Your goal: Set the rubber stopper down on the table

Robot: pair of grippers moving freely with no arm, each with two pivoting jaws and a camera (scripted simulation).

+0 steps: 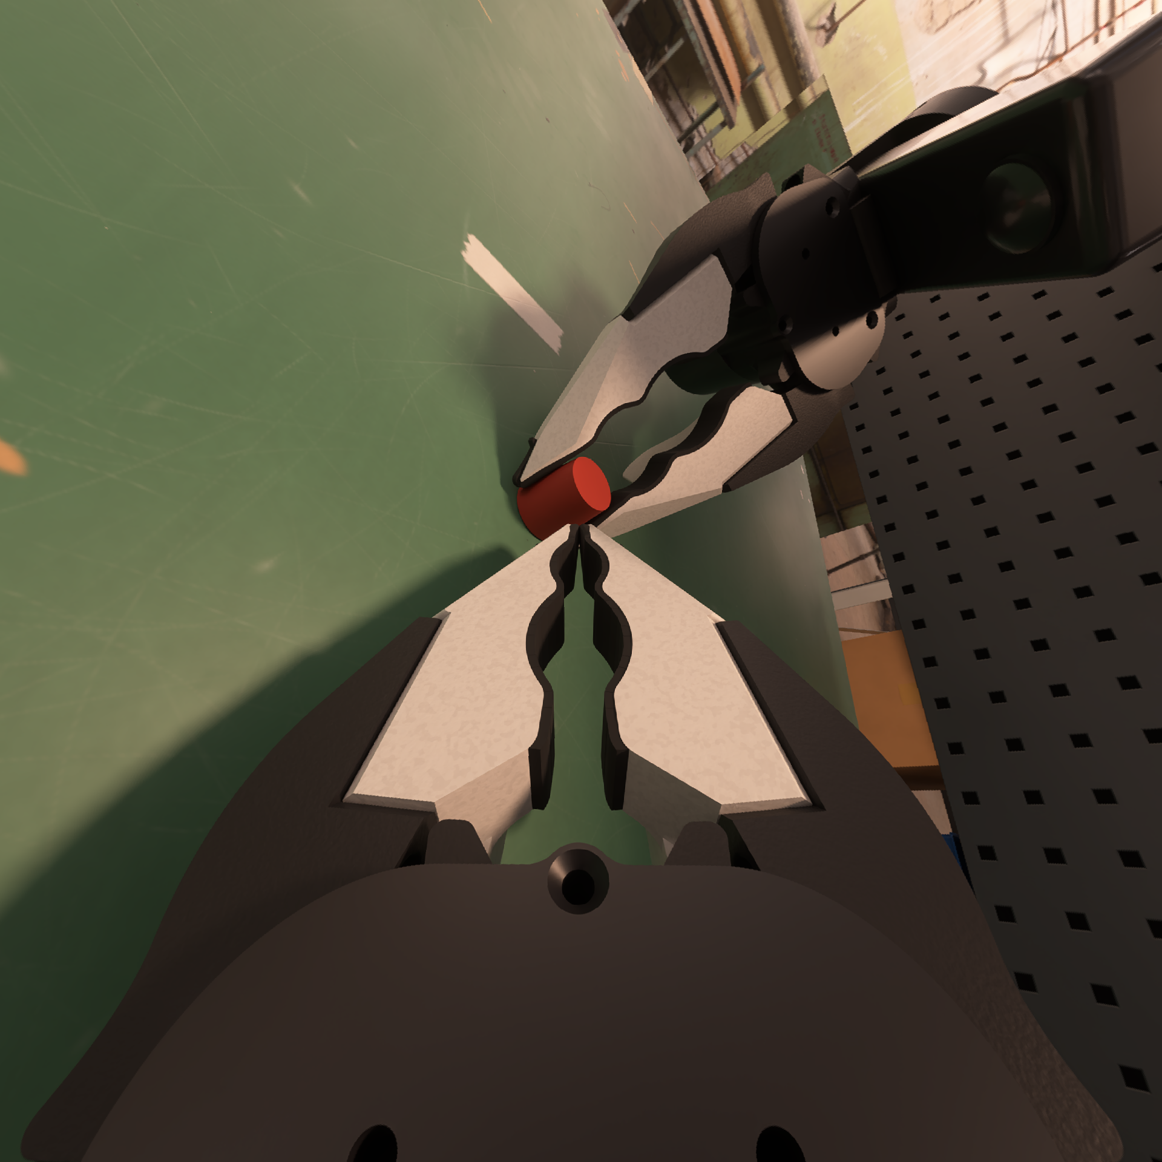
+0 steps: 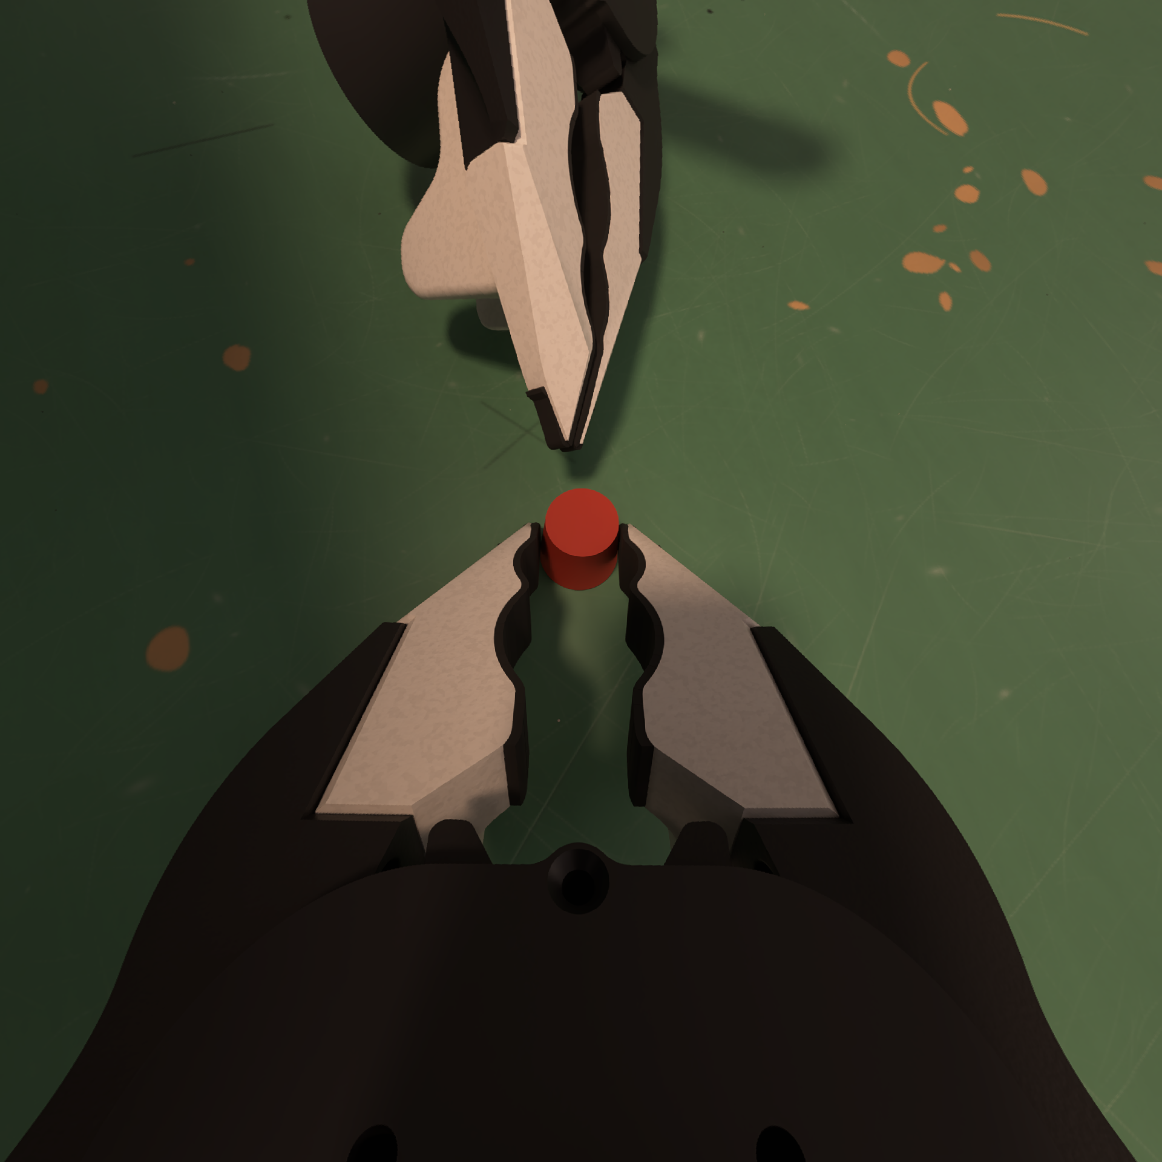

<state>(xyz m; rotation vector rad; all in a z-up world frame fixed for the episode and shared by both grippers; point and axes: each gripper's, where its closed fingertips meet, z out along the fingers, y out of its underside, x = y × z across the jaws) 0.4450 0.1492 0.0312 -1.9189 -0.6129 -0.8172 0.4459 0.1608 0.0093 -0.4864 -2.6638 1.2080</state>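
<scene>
A small red rubber stopper (image 2: 579,539) sits between the fingertips of my right gripper (image 2: 580,534), which is shut on its sides. The stopper is close over the green table (image 2: 880,566); I cannot tell whether it touches. My left gripper (image 1: 578,531) is shut and empty, its tips right next to the stopper (image 1: 563,497). In the left wrist view the right gripper (image 1: 569,489) comes in from the upper right, holding the stopper. In the right wrist view the left gripper (image 2: 563,443) points at the stopper from the far side, a short gap away.
The green table (image 1: 251,377) is scratched, with a strip of white tape (image 1: 512,292) and orange paint spots (image 2: 921,261). A black perforated panel (image 1: 1037,629) stands along the table's right edge, with an orange box (image 1: 880,691) beyond the edge.
</scene>
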